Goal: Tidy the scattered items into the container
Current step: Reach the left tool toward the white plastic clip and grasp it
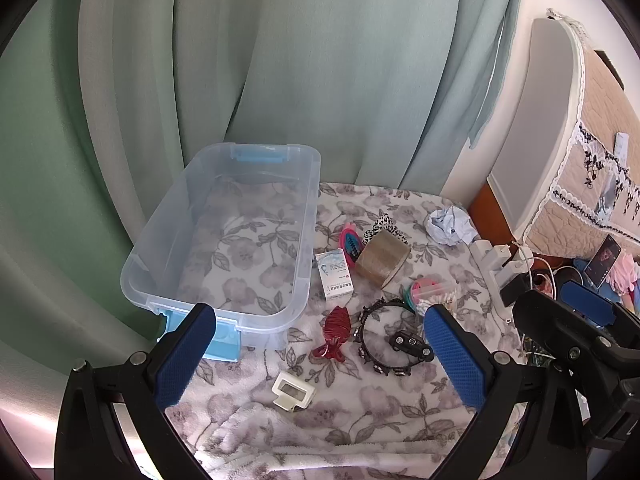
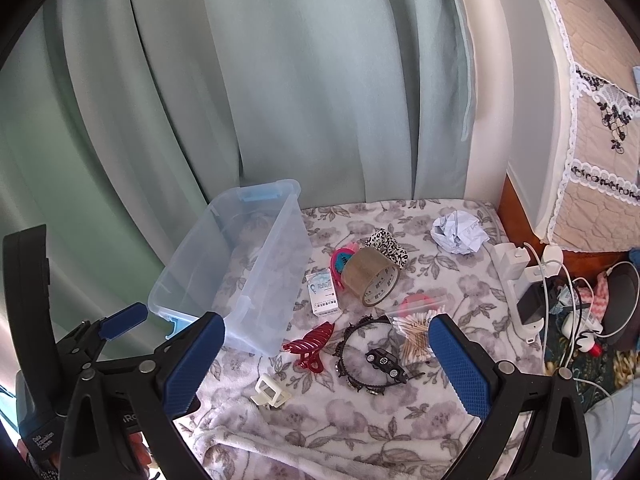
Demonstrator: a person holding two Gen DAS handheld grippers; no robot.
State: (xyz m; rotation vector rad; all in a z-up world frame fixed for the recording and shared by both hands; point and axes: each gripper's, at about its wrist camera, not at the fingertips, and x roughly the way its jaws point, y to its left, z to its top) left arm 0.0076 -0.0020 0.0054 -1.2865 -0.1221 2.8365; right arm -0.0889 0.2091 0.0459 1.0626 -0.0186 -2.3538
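Both your left gripper (image 1: 320, 350) and right gripper (image 2: 328, 360) hang spread wide, holding nothing. The red claw clip (image 2: 310, 348) looks light, stiff and slick; pinch across its ribbed body.

Clear container (image 1: 224, 236) with blue latches, grey-floral blanket (image 1: 360, 408), dark-red hair clip (image 1: 334, 330), brown tape roll (image 1: 382, 260)

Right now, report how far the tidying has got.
Nothing looks done: the clear plastic bin with blue latches is empty. Nothing is in hand: the left gripper and right gripper hover open. Everything is left on the floral blanket: red claw hair clip, brown tape roll, small white box, black toy car, crumpled paper ball.
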